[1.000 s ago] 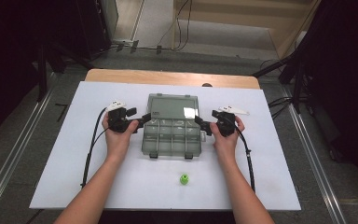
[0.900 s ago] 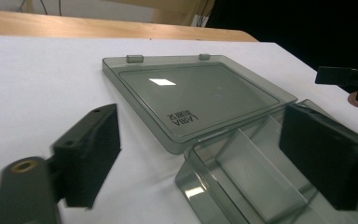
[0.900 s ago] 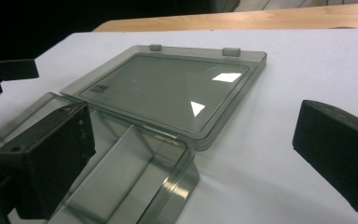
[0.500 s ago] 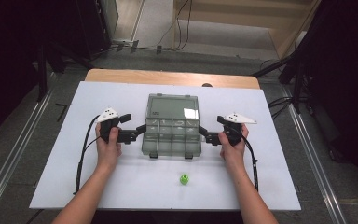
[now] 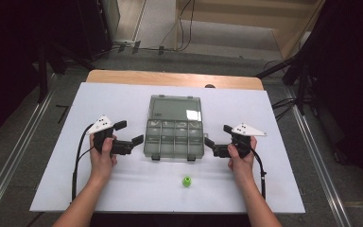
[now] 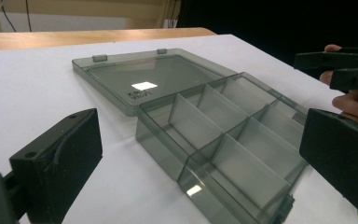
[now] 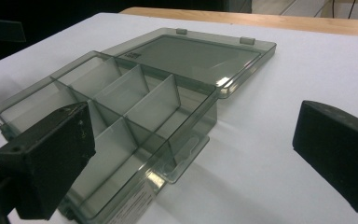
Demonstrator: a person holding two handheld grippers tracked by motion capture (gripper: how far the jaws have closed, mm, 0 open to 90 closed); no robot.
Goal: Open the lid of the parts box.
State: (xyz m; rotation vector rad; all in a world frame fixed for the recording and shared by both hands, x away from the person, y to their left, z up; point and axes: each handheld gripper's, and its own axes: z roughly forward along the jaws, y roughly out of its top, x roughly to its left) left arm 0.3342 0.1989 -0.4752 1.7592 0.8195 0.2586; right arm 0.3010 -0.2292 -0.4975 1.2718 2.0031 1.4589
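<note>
1. The clear grey compartment box (image 5: pixel 174 137) lies open at the middle of the white surface (image 5: pixel 52 189), its flat lid (image 5: pixel 176 108) folded back toward 12 o'clock and resting on the surface.
2. The tray part has dividers that split it into several compartments; in both gripper views they look empty.
3. The left claw (image 5: pixel 128 134) sits at 9 o'clock of the box, just beside its left wall and not touching it. Its jaws have just been opening and now stand wide apart with nothing between them.
4. The right claw (image 5: pixel 216 141) sits at 3 o'clock of the box, just beside its right wall. Its jaws are spread wide and grip nothing.
5. A small green piece (image 5: pixel 186 181) lies on the surface at 6 o'clock of the box, apart from it and between the two forearms.
6. Each claw points inward at the box from its own side.
</note>
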